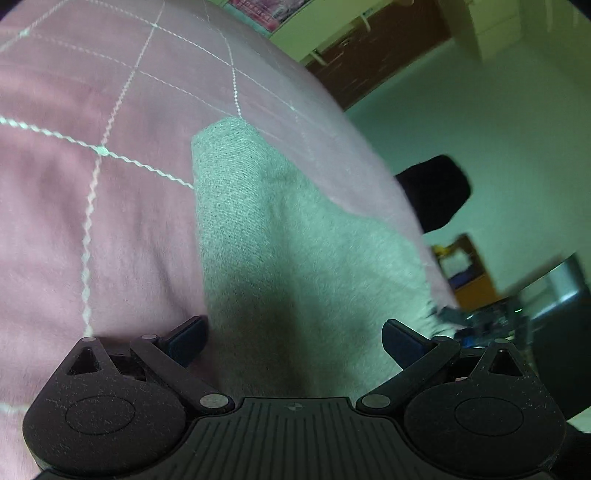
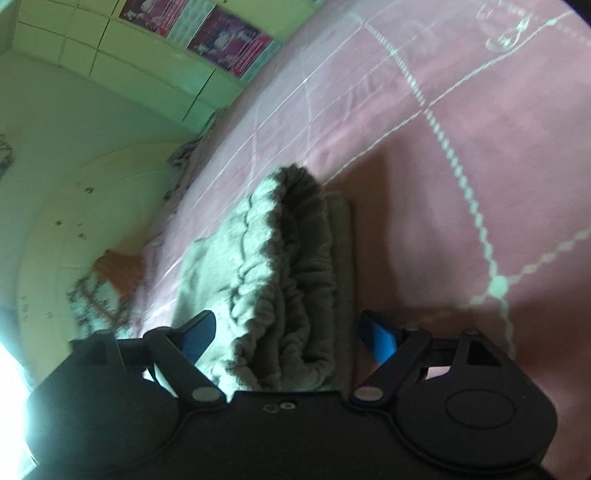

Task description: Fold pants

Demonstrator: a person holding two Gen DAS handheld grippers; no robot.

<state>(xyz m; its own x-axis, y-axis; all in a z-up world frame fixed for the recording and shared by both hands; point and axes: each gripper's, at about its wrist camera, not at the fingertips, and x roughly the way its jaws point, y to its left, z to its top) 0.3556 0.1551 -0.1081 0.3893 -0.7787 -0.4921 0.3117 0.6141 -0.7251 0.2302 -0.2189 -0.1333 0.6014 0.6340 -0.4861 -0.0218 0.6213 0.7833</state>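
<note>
No legible text anywhere; the wall posters [image 2: 207,33] too blurred to read.

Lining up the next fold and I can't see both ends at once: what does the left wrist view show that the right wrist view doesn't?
Left wrist only: a smooth, flat end of the grey pants and a dark chair beyond the bed.

Right wrist only: the gathered elastic waistband and posters on the wall.

Both: the pink quilted bedspread under the pants, with open fingers either side of the fabric.
</note>
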